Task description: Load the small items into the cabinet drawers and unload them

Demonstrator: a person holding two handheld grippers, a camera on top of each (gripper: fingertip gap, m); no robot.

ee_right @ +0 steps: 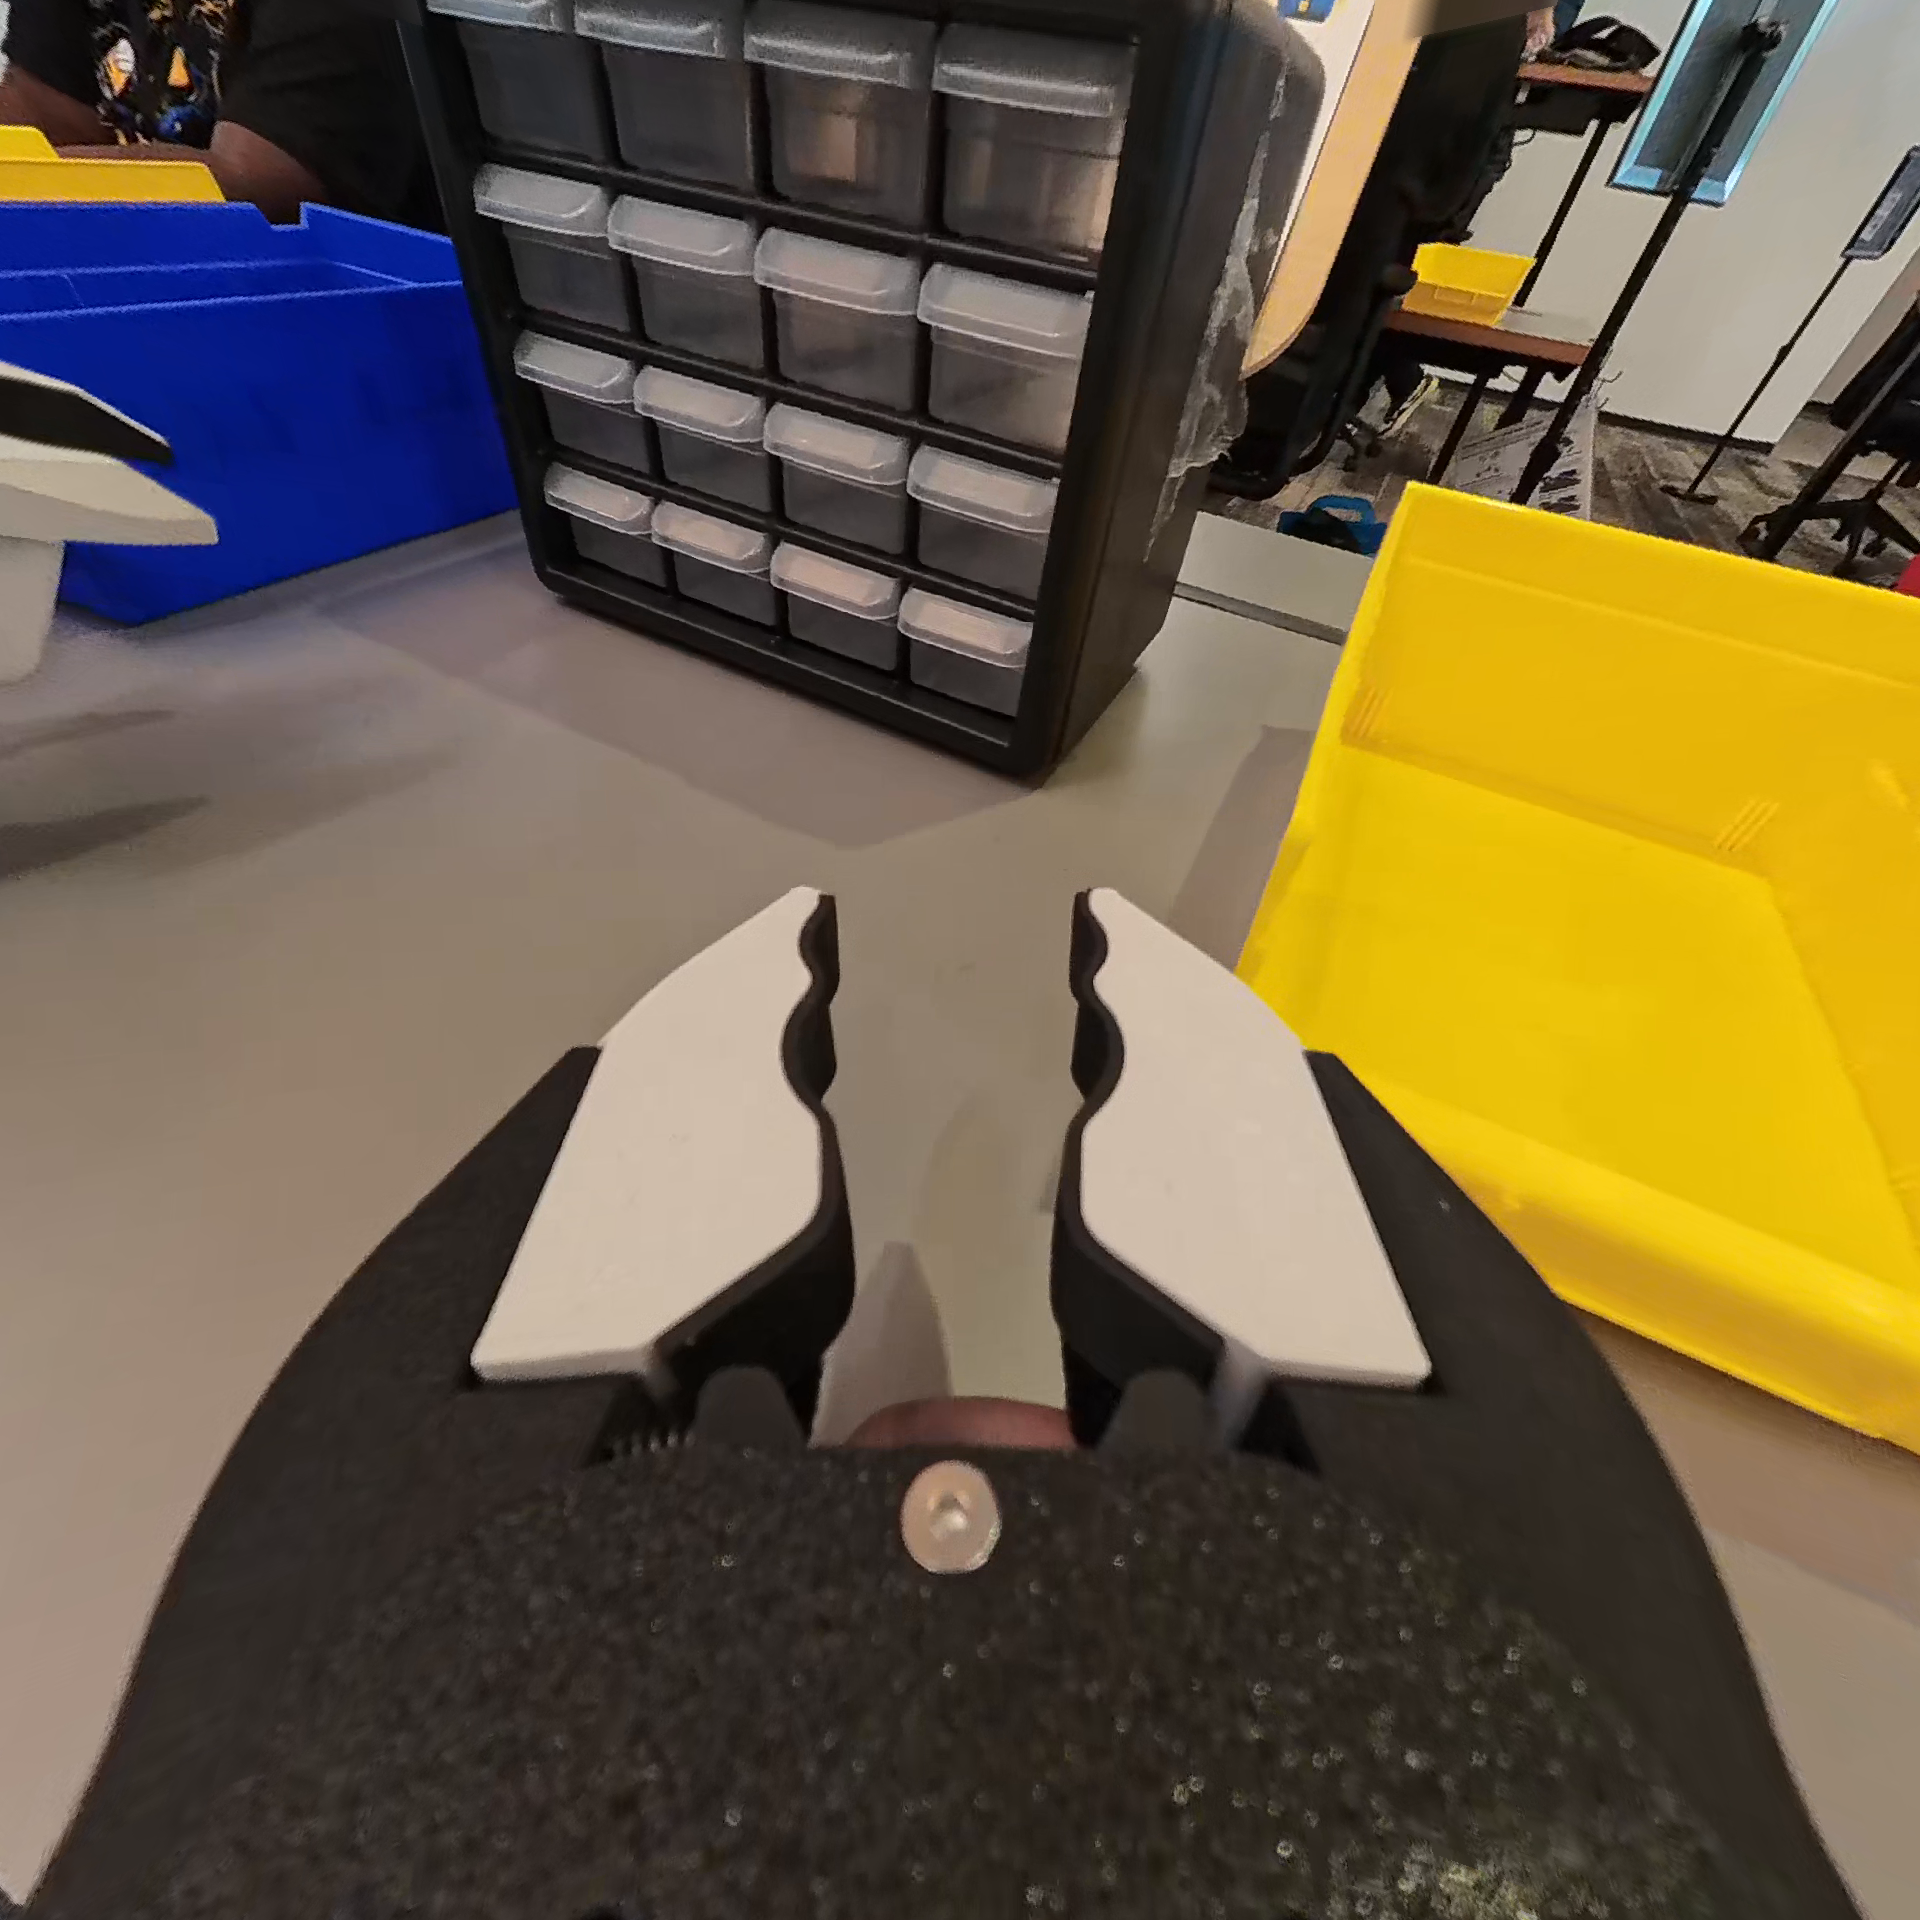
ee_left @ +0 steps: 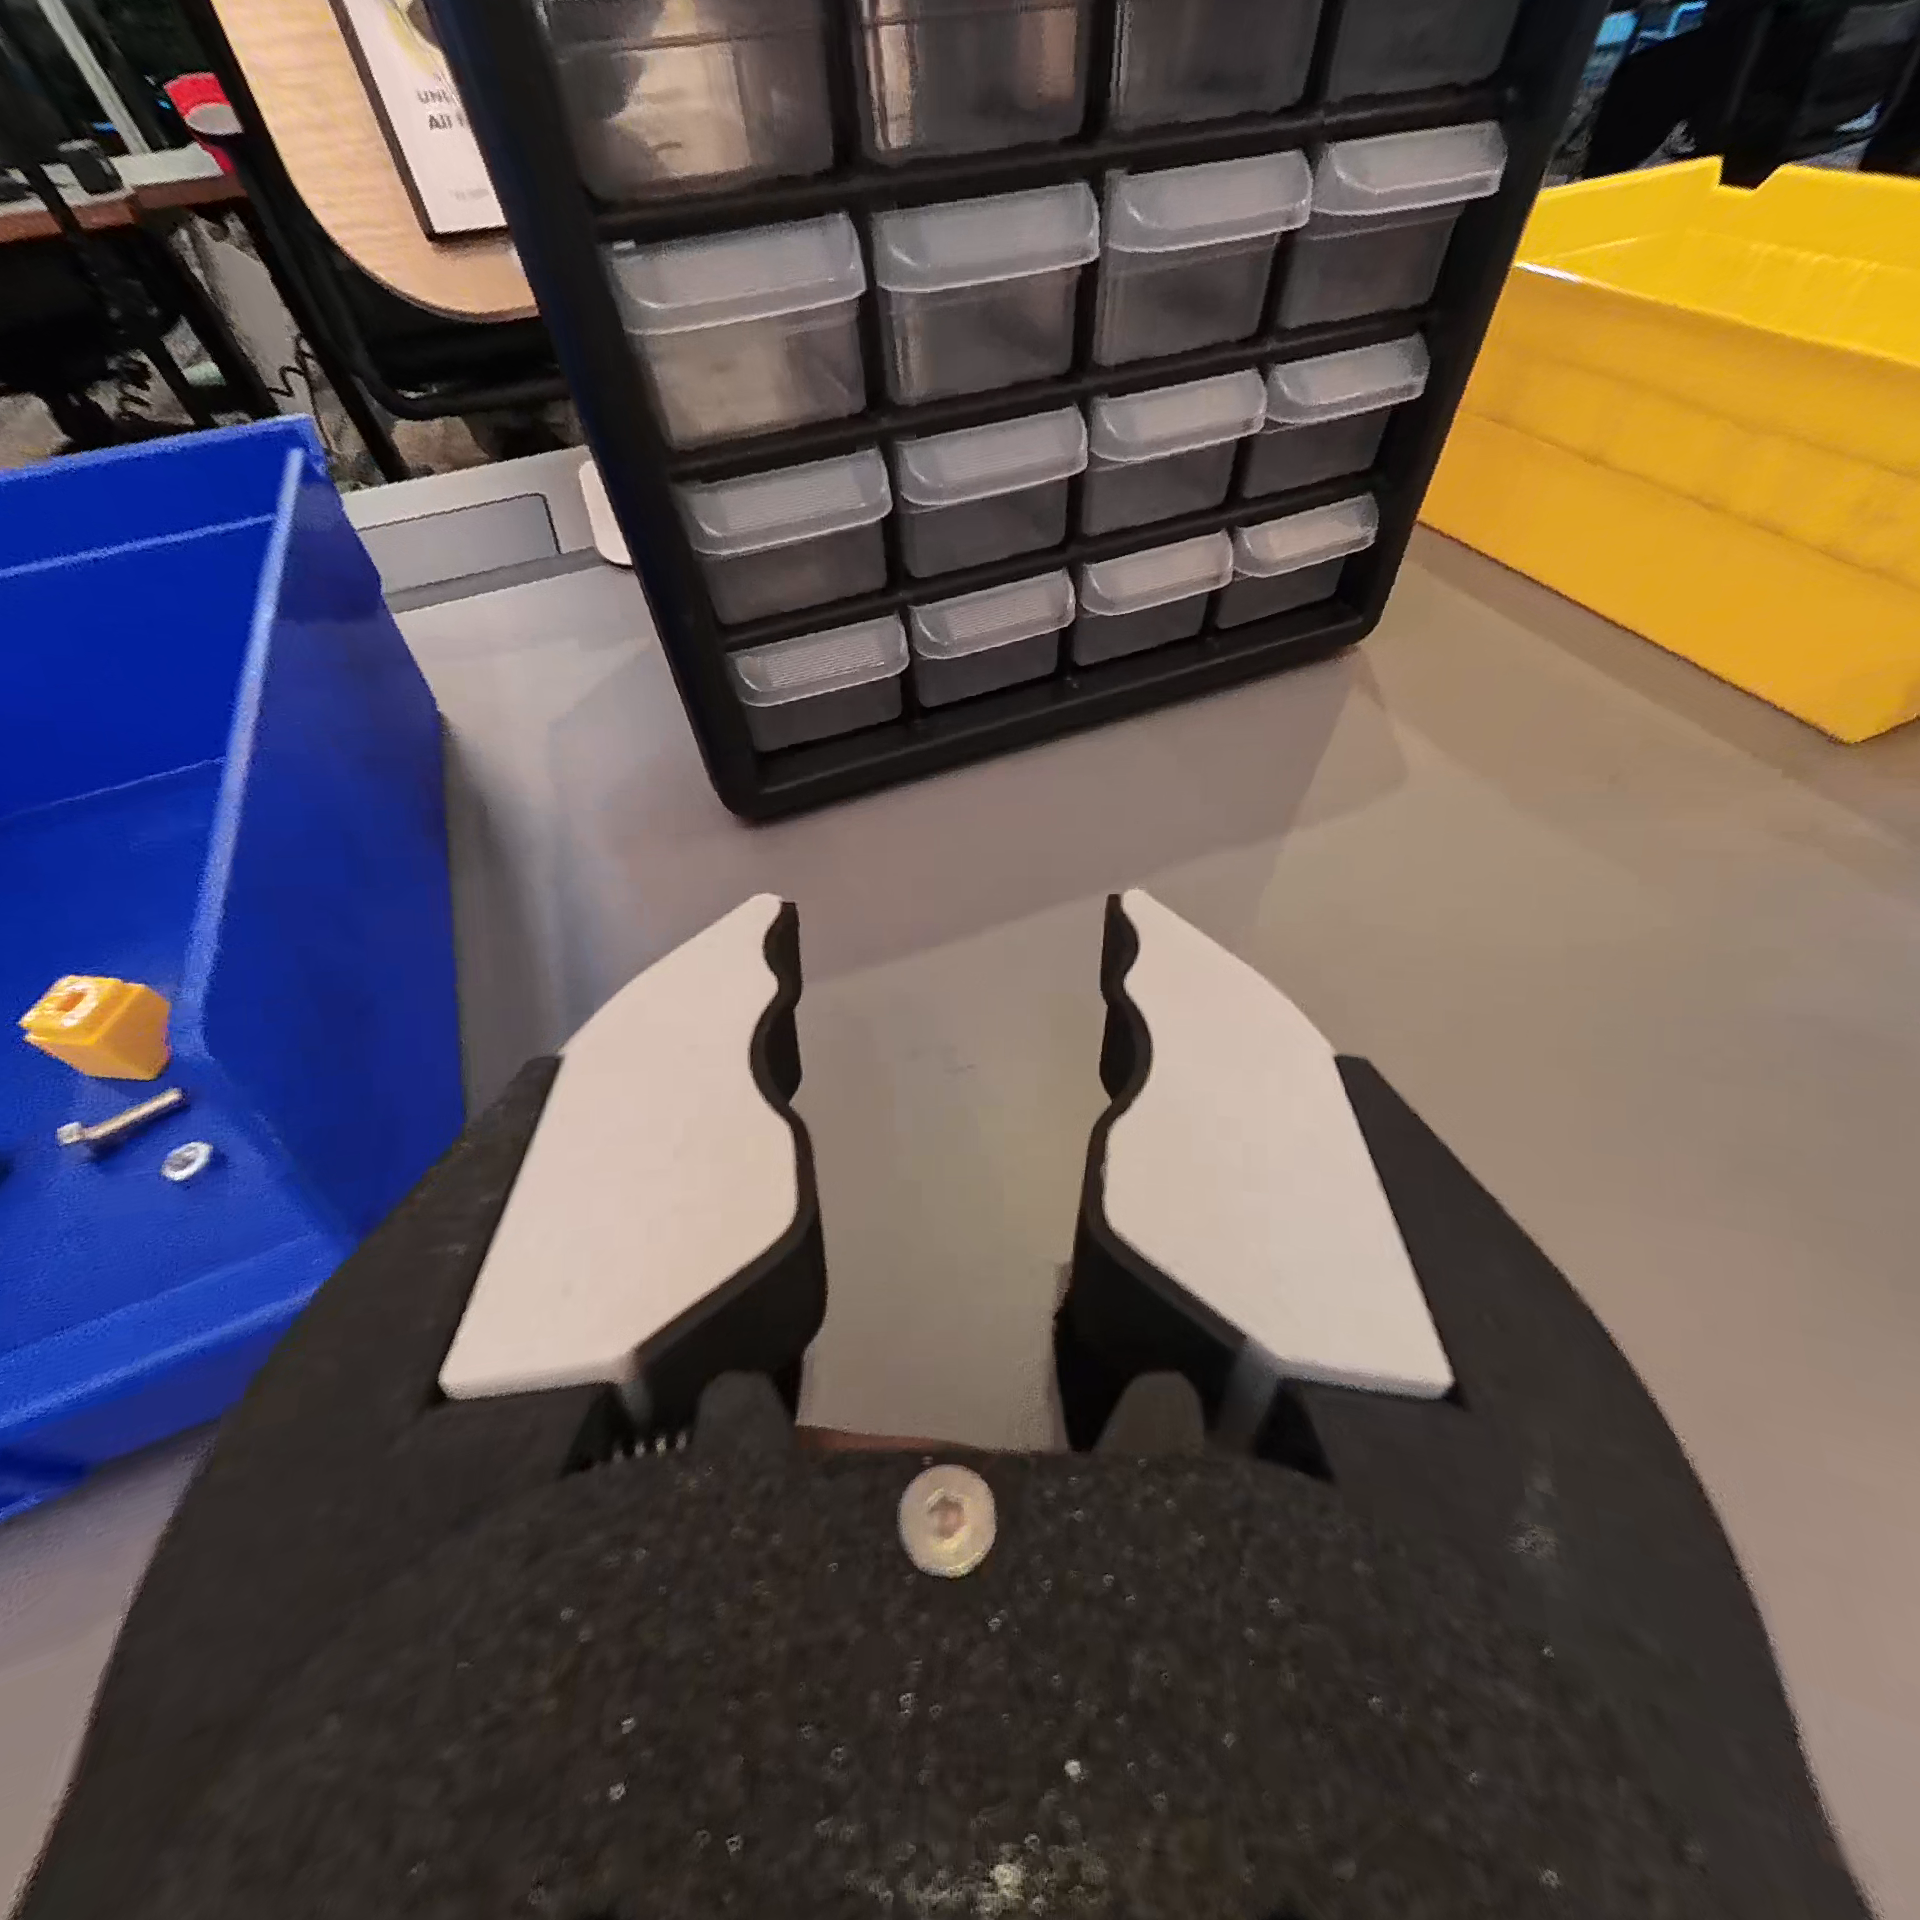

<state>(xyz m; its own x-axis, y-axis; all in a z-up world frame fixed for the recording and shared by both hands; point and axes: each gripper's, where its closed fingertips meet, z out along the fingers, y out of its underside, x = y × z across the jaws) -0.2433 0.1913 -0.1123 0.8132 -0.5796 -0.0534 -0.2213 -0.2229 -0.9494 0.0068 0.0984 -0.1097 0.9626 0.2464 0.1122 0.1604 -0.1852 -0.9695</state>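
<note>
Both pairs of tongs hang above the grey desk with their jaws apart and nothing between them. The small items, an orange block, a bolt and a washer, lie in the blue bin, just to the left of the left tongs. The right tongs sit well away, beside the yellow bin. So the left seems nearer for the pick. The bolt's long axis runs slantwise. The cabinet stands straight ahead, drawers shut.

Both wrist views low, facing shared cabinet
</note>
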